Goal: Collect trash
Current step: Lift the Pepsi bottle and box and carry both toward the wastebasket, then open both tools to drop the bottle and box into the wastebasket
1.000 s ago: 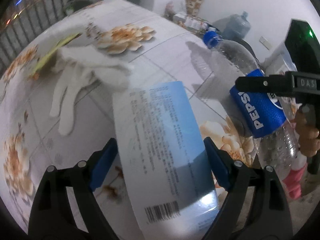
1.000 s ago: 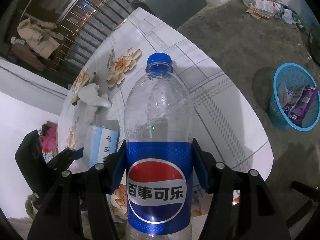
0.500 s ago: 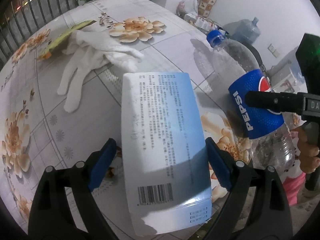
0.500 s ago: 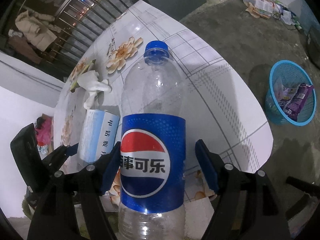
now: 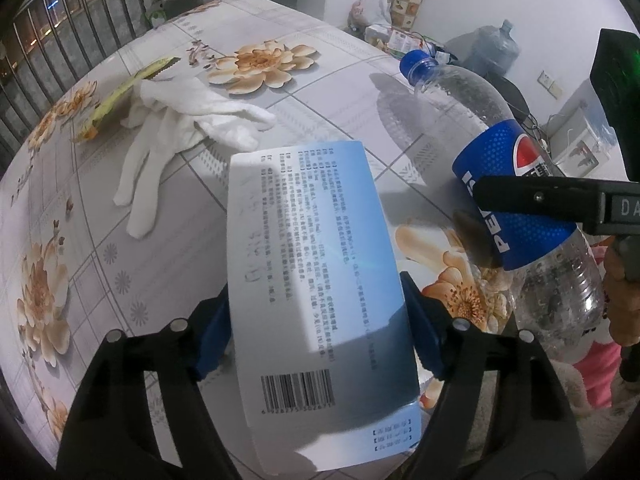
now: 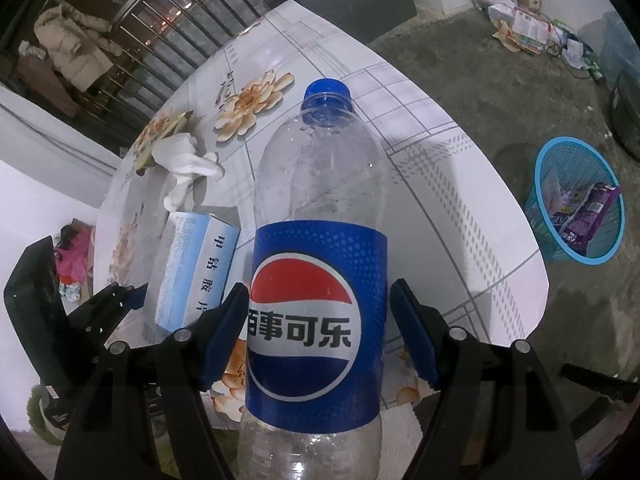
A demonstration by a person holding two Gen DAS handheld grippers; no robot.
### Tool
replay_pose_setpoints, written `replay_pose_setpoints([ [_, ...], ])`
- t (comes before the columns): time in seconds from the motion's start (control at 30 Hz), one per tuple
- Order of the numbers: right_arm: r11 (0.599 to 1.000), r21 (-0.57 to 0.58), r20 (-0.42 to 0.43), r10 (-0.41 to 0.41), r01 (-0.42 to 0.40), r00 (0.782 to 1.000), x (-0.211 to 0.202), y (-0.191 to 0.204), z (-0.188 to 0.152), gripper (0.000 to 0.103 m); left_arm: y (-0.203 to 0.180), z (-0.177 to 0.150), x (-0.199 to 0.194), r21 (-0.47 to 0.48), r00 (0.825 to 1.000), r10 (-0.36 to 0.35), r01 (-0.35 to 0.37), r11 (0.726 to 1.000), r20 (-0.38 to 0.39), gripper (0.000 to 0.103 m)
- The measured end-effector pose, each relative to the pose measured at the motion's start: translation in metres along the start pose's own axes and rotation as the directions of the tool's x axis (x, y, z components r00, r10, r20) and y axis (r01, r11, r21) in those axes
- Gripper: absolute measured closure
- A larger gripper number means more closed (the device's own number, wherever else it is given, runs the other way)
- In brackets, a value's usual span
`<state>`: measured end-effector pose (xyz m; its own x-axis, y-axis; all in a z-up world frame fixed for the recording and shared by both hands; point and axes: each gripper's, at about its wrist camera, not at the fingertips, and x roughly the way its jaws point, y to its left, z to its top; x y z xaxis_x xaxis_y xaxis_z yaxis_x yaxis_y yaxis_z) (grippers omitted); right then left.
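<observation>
My left gripper (image 5: 316, 324) is shut on a white and blue carton box (image 5: 316, 280) with a barcode, held above the floral table (image 5: 340, 52). My right gripper (image 6: 318, 332) is shut on an empty Pepsi bottle (image 6: 320, 280) with a blue cap, held above the table's near edge. The bottle also shows at the right of the left wrist view (image 5: 516, 200), and the box at the left of the right wrist view (image 6: 192, 268). A blue trash basket (image 6: 576, 204) with wrappers stands on the floor to the right of the table.
White gloves (image 5: 184, 132) and a yellow-green wrapper (image 5: 124, 96) lie on the table's far part. A metal railing (image 6: 160, 36) runs behind the table. Boxes and bags (image 6: 520, 24) sit on the concrete floor. A water jug (image 5: 492, 48) stands by the wall.
Both grippers have lifted and tilted their loads a little. The box and bottle stay held. The basket sits slightly lower right in the right wrist view.
</observation>
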<state>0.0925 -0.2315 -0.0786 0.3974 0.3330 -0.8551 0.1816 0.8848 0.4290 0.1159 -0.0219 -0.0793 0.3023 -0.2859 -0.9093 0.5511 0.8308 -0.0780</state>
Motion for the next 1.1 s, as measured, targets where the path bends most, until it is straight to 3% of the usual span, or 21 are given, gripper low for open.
replay_pose_setpoints([
  [0.1,1.000,-0.004,0.004,-0.003,0.003,1.000,0.000,0.001,-0.001,0.032,0.000,-0.001,-0.001,0.000,1.000,0.000,0.000,1.000,0.000,0.032],
  [0.3,1.000,0.007,0.013,0.001,-0.001,1.000,0.000,-0.002,-0.001,0.043,0.000,-0.001,-0.002,0.002,1.000,0.002,-0.002,1.000,0.004,0.033],
  [0.5,0.998,0.040,0.035,0.041,-0.042,0.999,-0.008,-0.009,0.000,0.045,0.001,0.000,-0.003,-0.007,1.000,-0.007,0.007,1.000,0.012,0.034],
  [0.73,0.979,0.156,0.179,0.100,-0.129,0.979,-0.058,-0.048,0.002,0.046,-0.002,0.015,-0.022,-0.006,0.993,-0.094,0.094,0.996,0.068,0.035],
  [0.9,0.947,0.309,0.340,-0.025,-0.086,0.940,-0.118,-0.109,-0.016,0.046,-0.024,0.056,-0.033,0.056,0.977,-0.191,0.187,0.981,0.092,0.035],
  [1.0,0.892,0.446,0.384,-0.117,-0.073,0.916,-0.143,-0.157,-0.036,0.046,-0.051,0.091,-0.032,0.121,0.962,-0.260,0.249,0.961,0.085,0.035],
  [1.1,0.818,0.569,0.379,-0.168,-0.086,0.910,-0.149,-0.201,-0.058,0.046,-0.091,0.127,-0.021,0.201,0.951,-0.306,0.292,0.935,0.047,0.035],
])
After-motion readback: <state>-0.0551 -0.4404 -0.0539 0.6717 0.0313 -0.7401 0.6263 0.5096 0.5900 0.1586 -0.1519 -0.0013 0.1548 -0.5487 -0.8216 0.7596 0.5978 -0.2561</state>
